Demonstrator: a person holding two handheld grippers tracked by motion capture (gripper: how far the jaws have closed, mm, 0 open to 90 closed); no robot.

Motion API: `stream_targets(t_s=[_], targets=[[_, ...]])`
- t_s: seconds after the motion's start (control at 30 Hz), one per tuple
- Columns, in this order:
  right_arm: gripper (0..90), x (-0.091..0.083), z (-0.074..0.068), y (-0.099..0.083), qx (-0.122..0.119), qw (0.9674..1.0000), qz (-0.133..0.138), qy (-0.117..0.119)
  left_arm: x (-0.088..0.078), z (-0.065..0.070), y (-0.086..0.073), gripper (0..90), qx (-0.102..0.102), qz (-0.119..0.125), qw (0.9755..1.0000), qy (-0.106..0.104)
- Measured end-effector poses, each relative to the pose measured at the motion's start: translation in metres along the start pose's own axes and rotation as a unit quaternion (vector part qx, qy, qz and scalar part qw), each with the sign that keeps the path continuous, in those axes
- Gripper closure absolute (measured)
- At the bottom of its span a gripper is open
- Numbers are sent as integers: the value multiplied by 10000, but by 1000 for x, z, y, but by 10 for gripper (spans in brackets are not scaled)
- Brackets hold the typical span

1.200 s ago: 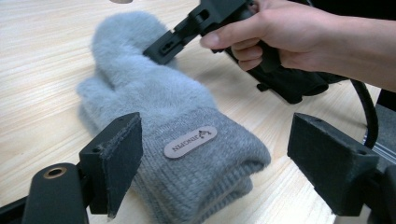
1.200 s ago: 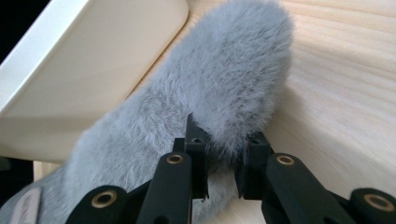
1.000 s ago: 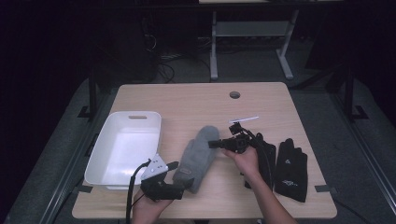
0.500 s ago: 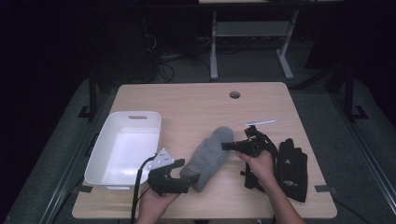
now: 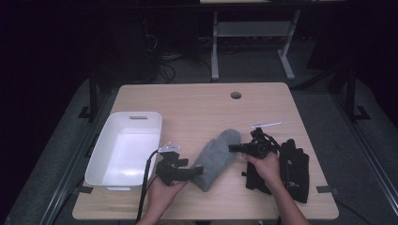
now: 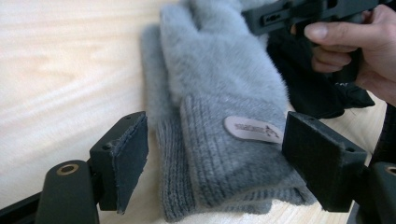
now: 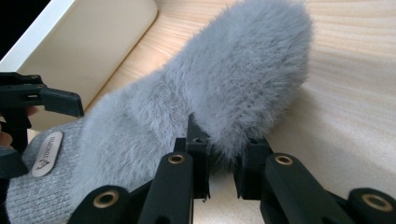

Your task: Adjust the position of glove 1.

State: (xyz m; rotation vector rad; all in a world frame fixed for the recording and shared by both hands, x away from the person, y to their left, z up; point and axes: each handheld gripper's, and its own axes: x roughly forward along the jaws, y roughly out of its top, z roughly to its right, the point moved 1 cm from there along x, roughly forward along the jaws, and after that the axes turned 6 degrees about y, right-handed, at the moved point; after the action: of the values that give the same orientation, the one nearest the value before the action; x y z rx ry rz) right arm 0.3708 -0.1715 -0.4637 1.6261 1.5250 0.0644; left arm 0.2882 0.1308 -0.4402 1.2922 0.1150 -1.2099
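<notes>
Right hand-held gripper [image 7: 219, 179] pinches the grey mitten's [image 5: 217, 157] furry tip near the table's [image 5: 197, 101] front edge; left hand-held gripper [image 6: 219, 158], jaws wide and just closing, straddles its cuff: clamping comes next.

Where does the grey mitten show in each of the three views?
High view: grey mitten lies low of centre on the table, between the white tray and the black gloves.
Left gripper view: its knit cuff lies centre, between the open fingers.
Right gripper view: its furry tip is upper centre, pinched low down.
Shared landmark: the cuff's label, also.
</notes>
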Motion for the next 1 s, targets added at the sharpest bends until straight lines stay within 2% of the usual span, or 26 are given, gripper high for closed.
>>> stream_targets(t_s=[0.03,0.13,0.23,0.33,0.43,0.57,0.73,0.77,0.83,0.9,1.0], targets=[[781,0,2,-1,-16,10000,-6,-6,4,-1,-1,223,-52,-147,9999,-35],[781,0,2,-2,-8,10000,-17,-19,7,-4,-3,209,-166,-240,9995,-90],[781,0,3,-2,2,10000,-15,-15,10,-9,-4,204,-420,-349,9982,-228],[780,1,4,-2,-15,10000,5,-7,11,-10,-5,204,-432,-447,9977,-284],[781,2,4,-2,0,10000,-9,-21,15,-12,-6,205,-575,-634,9954,-433],[781,2,5,-2,-24,10000,-30,-21,17,-14,-6,212,-593,-702,9945,-507],[780,3,6,-2,13,10000,-43,-22,23,-15,-7,238,-699,-883,9905,-789],[781,3,6,-2,7,10000,-43,-23,25,-17,-7,255,-853,-967,9874,-916],[780,3,6,-2,10,10000,-38,-15,25,-18,-7,318,-865,-974,9867,-970],[780,3,6,-2,7,10000,-31,-12,22,-16,-5,345,-756,-983,9879,-929],[780,4,6,-2,-13,10000,10,8,20,-13,-4,406,-722,-911,9890,-918]])
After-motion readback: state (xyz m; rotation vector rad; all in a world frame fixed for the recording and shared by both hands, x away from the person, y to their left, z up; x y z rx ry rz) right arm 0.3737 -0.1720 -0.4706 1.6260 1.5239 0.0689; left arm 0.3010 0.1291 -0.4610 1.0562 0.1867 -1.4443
